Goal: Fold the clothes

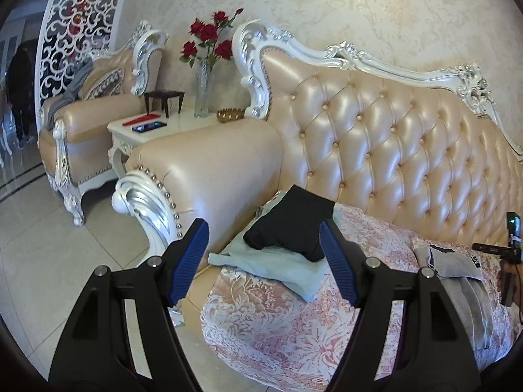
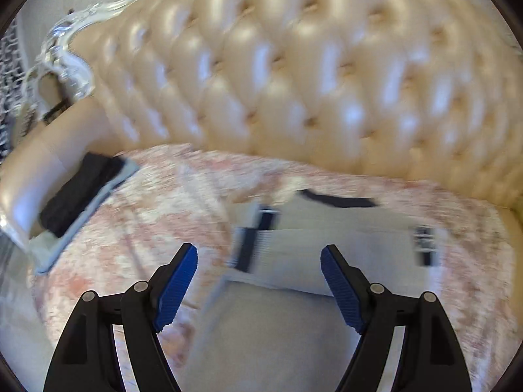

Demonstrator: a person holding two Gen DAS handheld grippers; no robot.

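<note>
The sofa (image 1: 376, 137) is shiny peach with white trim. Its cover (image 1: 294, 320) is pink with white flowers. A black top (image 1: 291, 225) lies on a mint one (image 1: 278, 264). The roses (image 1: 209, 37) are red.

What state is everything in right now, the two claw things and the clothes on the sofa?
left gripper: open, empty, above the folded stack
right gripper: open, empty, over the grey garment
black garment: folded, on top of the green one
light green garment: folded, bottom of stack
grey garment: partly folded, on the seat cover
phone: screen lit, on side table
</note>
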